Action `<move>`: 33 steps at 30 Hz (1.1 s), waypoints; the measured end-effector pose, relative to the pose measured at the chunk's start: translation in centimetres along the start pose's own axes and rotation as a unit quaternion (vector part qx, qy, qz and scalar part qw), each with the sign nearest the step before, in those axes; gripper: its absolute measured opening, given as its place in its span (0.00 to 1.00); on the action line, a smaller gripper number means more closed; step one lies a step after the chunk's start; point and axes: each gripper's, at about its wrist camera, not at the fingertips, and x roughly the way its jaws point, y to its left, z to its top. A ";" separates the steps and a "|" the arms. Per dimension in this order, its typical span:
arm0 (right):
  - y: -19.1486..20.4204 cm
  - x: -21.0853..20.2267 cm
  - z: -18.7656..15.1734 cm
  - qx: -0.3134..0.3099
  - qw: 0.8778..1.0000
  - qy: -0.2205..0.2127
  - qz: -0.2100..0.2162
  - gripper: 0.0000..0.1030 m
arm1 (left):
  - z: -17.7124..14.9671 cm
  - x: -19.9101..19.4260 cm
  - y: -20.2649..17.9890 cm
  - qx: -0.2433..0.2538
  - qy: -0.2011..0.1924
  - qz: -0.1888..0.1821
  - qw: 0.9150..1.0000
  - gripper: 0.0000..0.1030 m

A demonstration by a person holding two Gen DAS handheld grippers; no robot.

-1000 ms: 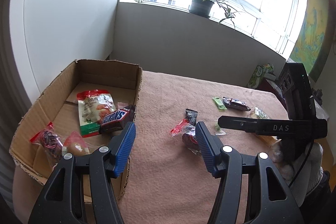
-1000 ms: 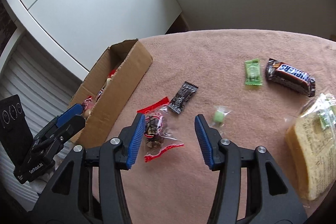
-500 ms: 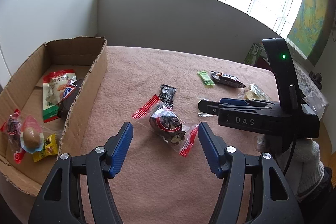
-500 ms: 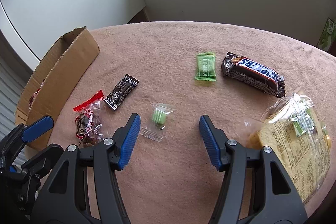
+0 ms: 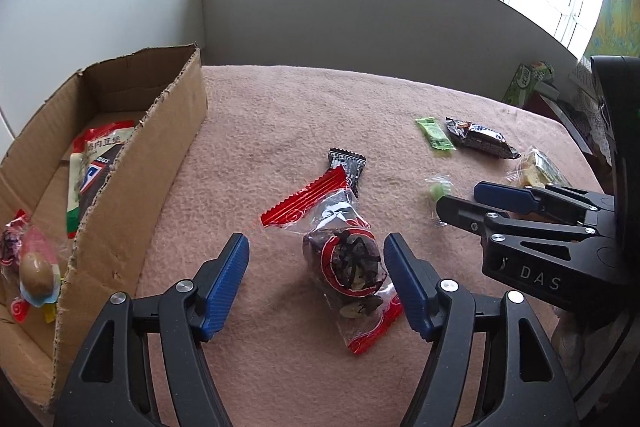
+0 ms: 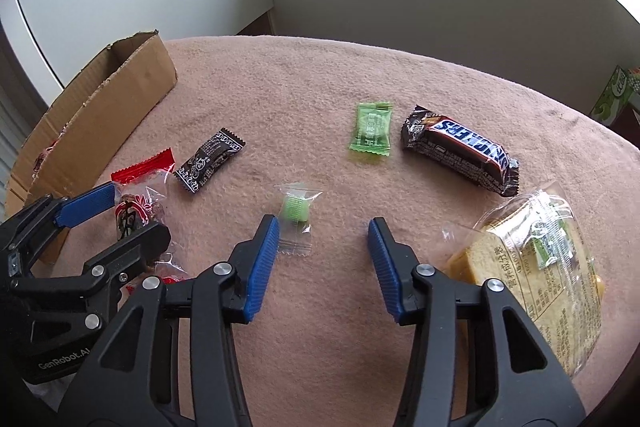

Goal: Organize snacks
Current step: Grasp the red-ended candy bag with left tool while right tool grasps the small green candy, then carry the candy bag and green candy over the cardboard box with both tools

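Observation:
A clear packet with red ends point(image 5: 344, 263) holding a dark snack lies on the pink cloth between the pads of my left gripper point(image 5: 316, 259), nearer the right pad. The jaws are opening and neither pad presses it. Seen from the right wrist, the left gripper point(image 6: 120, 217) straddles that packet point(image 6: 134, 215). My right gripper point(image 6: 322, 231) is closing with nothing between its pads. A small green candy point(image 6: 296, 211) in clear wrap lies just past its left fingertip. The cardboard box point(image 5: 120, 163) at left holds several snacks.
Loose on the cloth are a black candy point(image 6: 210, 161), a flat green packet point(image 6: 372, 129), a Snickers bar point(image 6: 460, 151) and a wrapped bread slice point(image 6: 536, 267). A green carton point(image 6: 618, 95) stands past the table's far right edge. Grey walls close the back.
My left gripper moved from over the box, right and down, to straddle the red-ended packet, and its jaws widened. The right gripper swung from that packet toward the green candy and narrowed.

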 end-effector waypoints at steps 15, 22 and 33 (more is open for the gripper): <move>0.1 -0.1 -0.1 0.001 1.000 -0.005 -0.003 0.20 | -0.1 0.0 -0.6 0.028 -0.001 -0.017 0.999 0.39; -0.2 -1.2 0.0 0.012 1.000 -0.018 0.002 0.17 | -0.1 -1.0 0.0 0.015 -0.011 -0.029 0.999 0.38; 1.4 -5.7 1.4 0.020 0.997 -0.072 0.027 0.17 | 0.4 -5.9 0.8 0.010 -0.067 -0.048 0.997 0.38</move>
